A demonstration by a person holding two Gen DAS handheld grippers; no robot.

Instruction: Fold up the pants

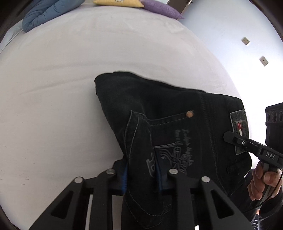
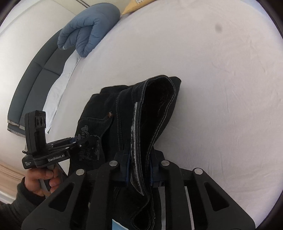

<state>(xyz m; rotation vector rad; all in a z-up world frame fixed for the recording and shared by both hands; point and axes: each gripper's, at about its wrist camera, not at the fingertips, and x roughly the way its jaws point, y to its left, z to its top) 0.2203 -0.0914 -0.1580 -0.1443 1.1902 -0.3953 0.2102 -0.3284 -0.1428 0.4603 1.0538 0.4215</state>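
Note:
Black jeans (image 1: 168, 115) lie bunched on a white bed, back pocket with grey stitching and a copper rivet facing up. My left gripper (image 1: 141, 177) is shut on a fold of the fabric at the pocket edge. The right gripper (image 1: 235, 139) comes in from the right over the waistband patch, with a hand (image 1: 260, 182) on its handle. In the right wrist view the jeans (image 2: 159, 106) rise in a folded ridge, and my right gripper (image 2: 138, 164) is shut on the waistband edge. The left gripper (image 2: 83, 143) grips the pocket area at the left, held by a hand (image 2: 40, 178).
The white sheet of the bed (image 1: 70, 70) spreads wide beyond the jeans. A rolled blue quilt (image 1: 44, 14), a yellow pillow (image 1: 118, 3) and a purple pillow (image 1: 162, 8) lie at the far end. A wall with sockets (image 1: 245, 41) runs along the right.

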